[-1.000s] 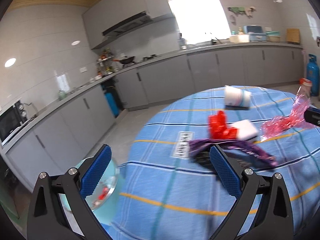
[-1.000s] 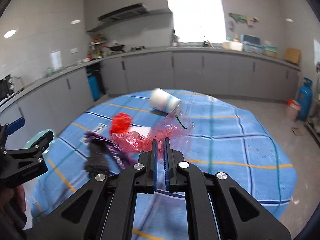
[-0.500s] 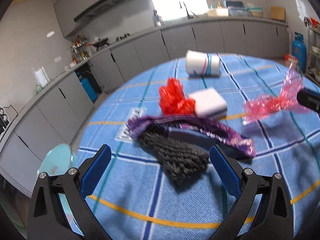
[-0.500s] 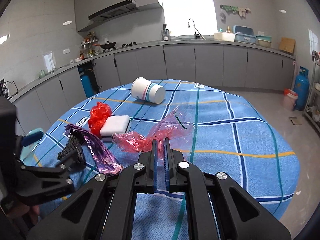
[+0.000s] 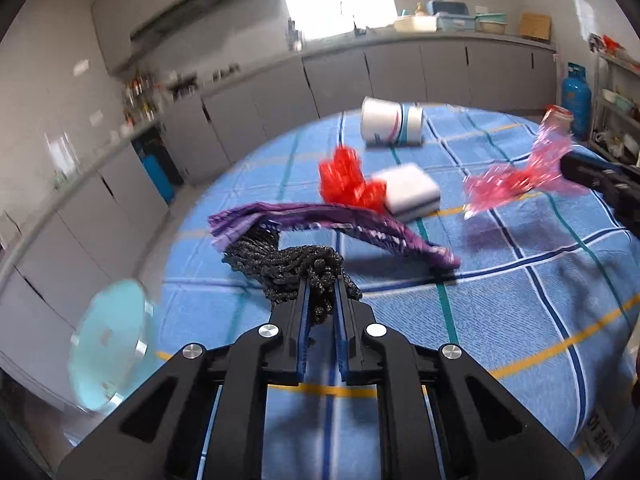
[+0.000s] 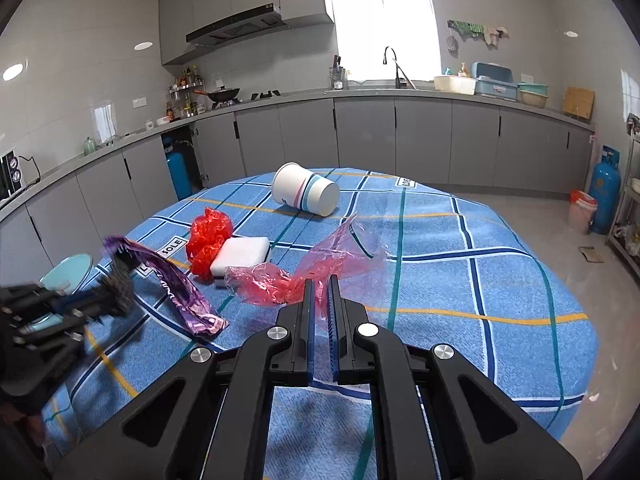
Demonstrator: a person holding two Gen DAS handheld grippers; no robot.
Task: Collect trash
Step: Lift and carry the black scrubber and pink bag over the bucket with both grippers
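My left gripper (image 5: 321,284) is shut on a black mesh net (image 5: 296,268) at the near left of the blue checked tablecloth (image 5: 500,292). My right gripper (image 6: 319,288) is shut on a pink plastic bag (image 6: 304,276) and holds it above the cloth. A purple wrapper (image 5: 340,228), a red crumpled bag (image 5: 346,182), a white sponge block (image 5: 410,192) and a tipped paper cup (image 5: 392,126) lie on the table. The left gripper (image 6: 60,308) shows blurred at the right wrist view's left edge.
A light-blue round bin lid (image 5: 108,344) sits below the table's left edge. Grey kitchen cabinets (image 6: 360,140) run behind. A blue gas cylinder (image 6: 604,192) and a small red-lined bin (image 6: 582,210) stand on the floor at the right.
My left gripper has closed on the black mesh net and pulled it from under the purple wrapper. My right gripper still holds the pink bag, barely moved.
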